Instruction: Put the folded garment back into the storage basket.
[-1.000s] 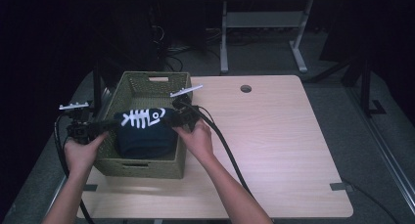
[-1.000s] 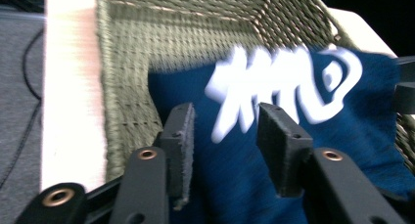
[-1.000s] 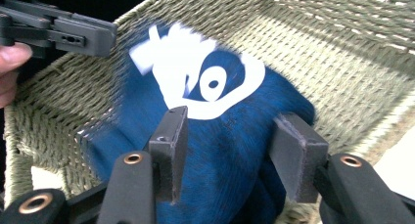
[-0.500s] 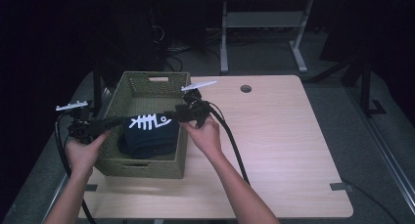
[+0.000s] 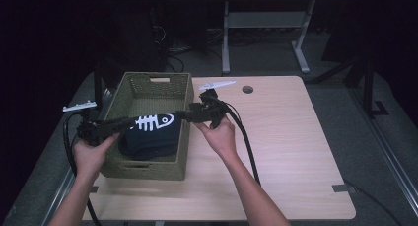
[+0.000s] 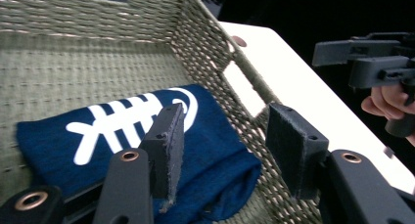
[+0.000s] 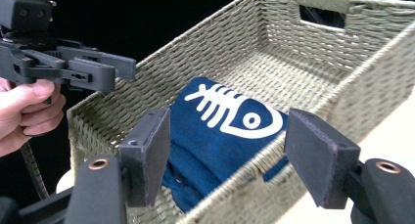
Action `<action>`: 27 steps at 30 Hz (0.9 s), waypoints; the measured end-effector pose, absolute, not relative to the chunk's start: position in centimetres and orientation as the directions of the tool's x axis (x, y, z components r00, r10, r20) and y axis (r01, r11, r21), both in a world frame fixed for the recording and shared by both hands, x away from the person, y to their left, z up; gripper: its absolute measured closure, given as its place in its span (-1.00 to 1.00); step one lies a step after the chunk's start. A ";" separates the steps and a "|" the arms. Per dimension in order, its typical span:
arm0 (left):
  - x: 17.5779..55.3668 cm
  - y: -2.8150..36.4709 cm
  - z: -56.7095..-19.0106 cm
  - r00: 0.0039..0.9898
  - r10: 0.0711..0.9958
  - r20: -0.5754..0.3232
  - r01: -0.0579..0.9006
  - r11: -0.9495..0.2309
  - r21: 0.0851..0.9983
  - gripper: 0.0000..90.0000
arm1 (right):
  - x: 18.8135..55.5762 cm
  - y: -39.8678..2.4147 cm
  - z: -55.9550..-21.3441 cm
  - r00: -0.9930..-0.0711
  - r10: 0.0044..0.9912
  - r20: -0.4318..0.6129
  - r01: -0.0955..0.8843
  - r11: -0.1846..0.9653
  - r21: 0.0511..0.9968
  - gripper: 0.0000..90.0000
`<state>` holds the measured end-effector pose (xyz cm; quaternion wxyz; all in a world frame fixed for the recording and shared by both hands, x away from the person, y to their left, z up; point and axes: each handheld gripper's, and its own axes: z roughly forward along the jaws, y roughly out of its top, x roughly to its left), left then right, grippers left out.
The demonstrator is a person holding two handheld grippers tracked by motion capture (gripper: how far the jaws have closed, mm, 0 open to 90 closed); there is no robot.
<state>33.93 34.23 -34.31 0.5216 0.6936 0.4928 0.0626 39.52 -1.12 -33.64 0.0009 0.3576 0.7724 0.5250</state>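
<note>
Two grippers hung over the woven basket [image 5: 148,132], both empty. Left gripper [image 5: 129,121] reached in from the basket's left rim, jaws apart and just been opening, nothing between the pads. In the left gripper view its pads [image 6: 166,150] stood clear above the folded navy cloth [image 6: 142,136]. Right gripper [image 5: 183,115] sat at the basket's right rim, jaws wide apart, also just been opening; in the right gripper view the basket's rim [image 7: 254,182] ran between the jaws lower down, not touched, as far as I could tell.

The navy cloth [image 5: 150,134], white fish-bone print up, lay flat on the basket floor toward the near end, free of both grippers. The basket's far half was bare weave, with a handle cut-out [image 5: 158,80] in the far wall.

The basket stood on the table [image 5: 286,152] at its left edge, taking most of that side. A round cable hole [image 5: 247,89] sat near the table's far edge. Black cable [image 5: 245,142] trailed from the right gripper across the tabletop toward the near edge. A desk frame [image 5: 266,33] stood on the floor beyond the table.
</note>
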 end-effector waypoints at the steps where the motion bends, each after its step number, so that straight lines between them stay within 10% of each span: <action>1: 33.9 34.1 -34.3 0.508 0.747 -0.428 0.617 0.030 0.786 0.05 | 39.5 -1.3 -33.6 -0.744 0.556 0.370 0.549 0.194 0.813 -0.27; 27: 33.5 28.5 -33.3 0.633 0.651 -0.419 0.588 -0.052 0.807 -0.18 | 38.3 -8.1 -34.4 -0.699 0.632 0.335 0.549 0.173 0.818 -0.37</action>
